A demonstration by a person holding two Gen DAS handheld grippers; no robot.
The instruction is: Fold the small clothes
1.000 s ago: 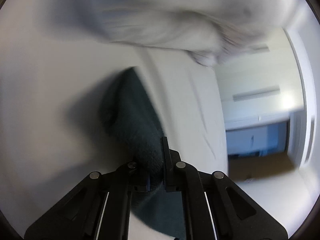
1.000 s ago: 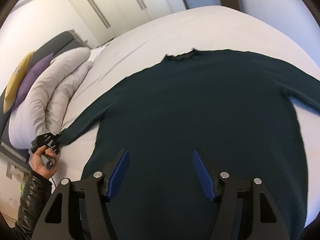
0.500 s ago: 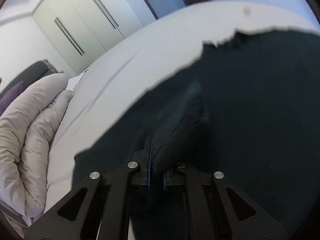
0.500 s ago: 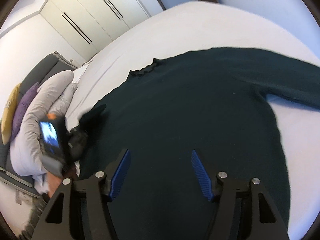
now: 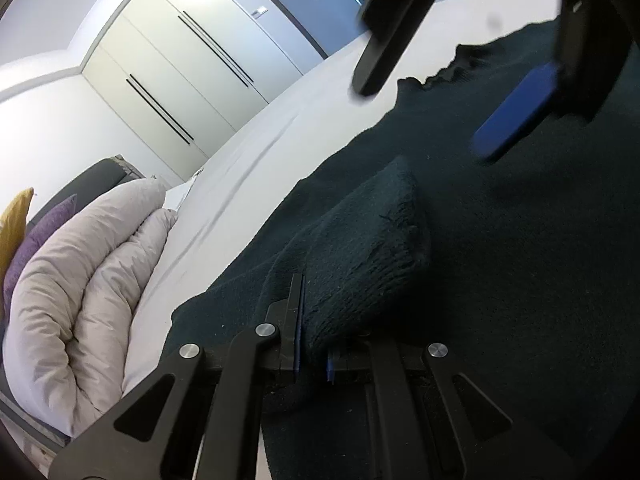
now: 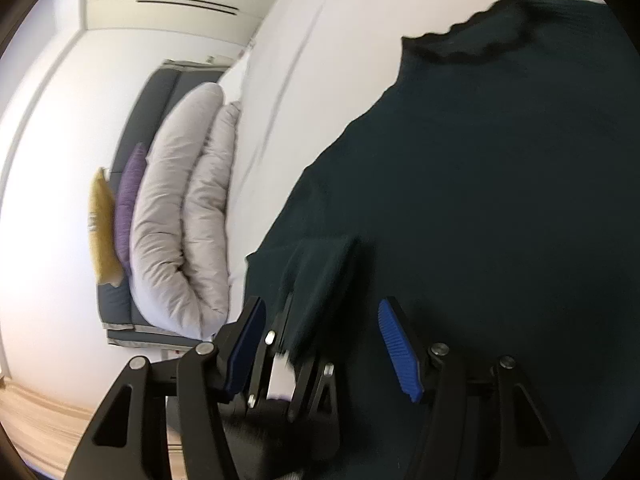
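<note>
Sleeve [image 5: 360, 236]: dark knit, pinched in left gripper [image 5: 312, 354], fingers clamped.
Right gripper [image 6: 324, 340]: fingers apart, closing, nothing held; sleeve btw them.

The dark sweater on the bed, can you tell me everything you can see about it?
The sweater is very dark green, soft and fuzzy-looking knit, with a wavy frilled collar. Its body lies flat on the white bed. One sleeve is folded over onto the body, its cuff end pinched in the shut left gripper. The right gripper hovers just above that sleeve, jaws closing, not pressing the knit.
</note>
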